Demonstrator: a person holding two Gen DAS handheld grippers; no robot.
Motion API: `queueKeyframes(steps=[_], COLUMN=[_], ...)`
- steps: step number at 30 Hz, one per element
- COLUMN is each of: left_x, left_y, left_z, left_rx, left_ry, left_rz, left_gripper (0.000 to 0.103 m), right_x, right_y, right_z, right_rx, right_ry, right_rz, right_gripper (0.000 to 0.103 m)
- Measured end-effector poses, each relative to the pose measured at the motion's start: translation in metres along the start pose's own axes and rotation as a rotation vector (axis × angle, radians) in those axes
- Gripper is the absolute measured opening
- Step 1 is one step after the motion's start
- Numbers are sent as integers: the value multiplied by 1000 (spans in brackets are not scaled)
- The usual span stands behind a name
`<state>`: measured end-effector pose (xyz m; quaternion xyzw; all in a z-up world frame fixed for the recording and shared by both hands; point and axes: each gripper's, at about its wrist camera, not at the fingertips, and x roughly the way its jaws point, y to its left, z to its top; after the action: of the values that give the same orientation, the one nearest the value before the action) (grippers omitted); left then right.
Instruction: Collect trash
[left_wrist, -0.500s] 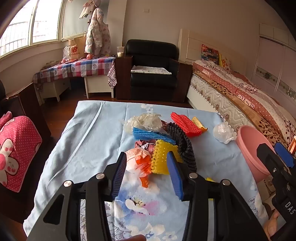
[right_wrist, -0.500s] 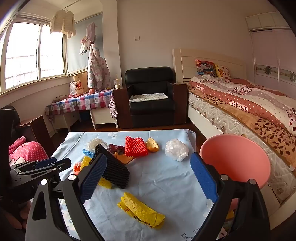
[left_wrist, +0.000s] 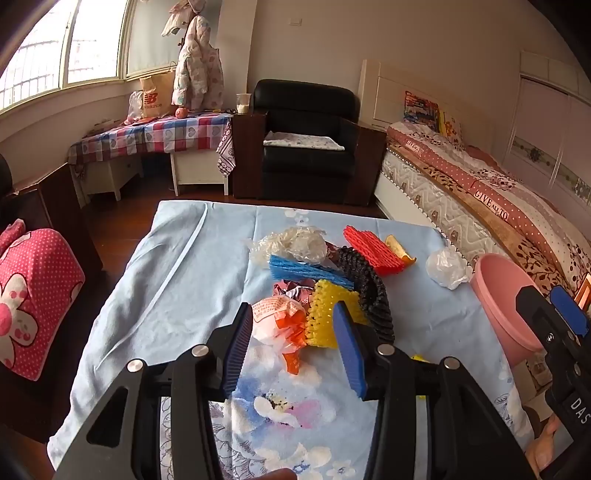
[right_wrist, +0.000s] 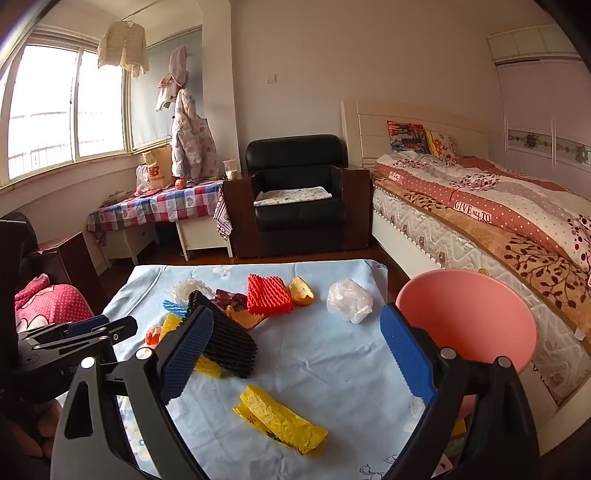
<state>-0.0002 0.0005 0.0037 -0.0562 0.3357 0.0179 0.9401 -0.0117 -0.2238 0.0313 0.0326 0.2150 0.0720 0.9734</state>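
Barely any shift since earlier: left hand-held gripper apart beside orange wrapper; right hand-held gripper apart above yellow bag.

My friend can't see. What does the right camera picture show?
The open right tool hovers over a light blue cloth-covered table strewn with trash: a crumpled yellow plastic wrapper, black foam netting, red foam netting. A pink plastic basin waits at the right.
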Motion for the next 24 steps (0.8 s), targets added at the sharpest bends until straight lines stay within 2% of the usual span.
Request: queueKeyframes(steps=[24], left_x=[-3], left_y=[2], left_z=[-3], left_rx=[-10], left_ry=[-1], left_rz=[0], left_gripper=[45], right_x=[6], right_y=[-2], right_z=[-3], right_rx=[17], right_ry=[17], right_rz=[-15], right_gripper=[92])
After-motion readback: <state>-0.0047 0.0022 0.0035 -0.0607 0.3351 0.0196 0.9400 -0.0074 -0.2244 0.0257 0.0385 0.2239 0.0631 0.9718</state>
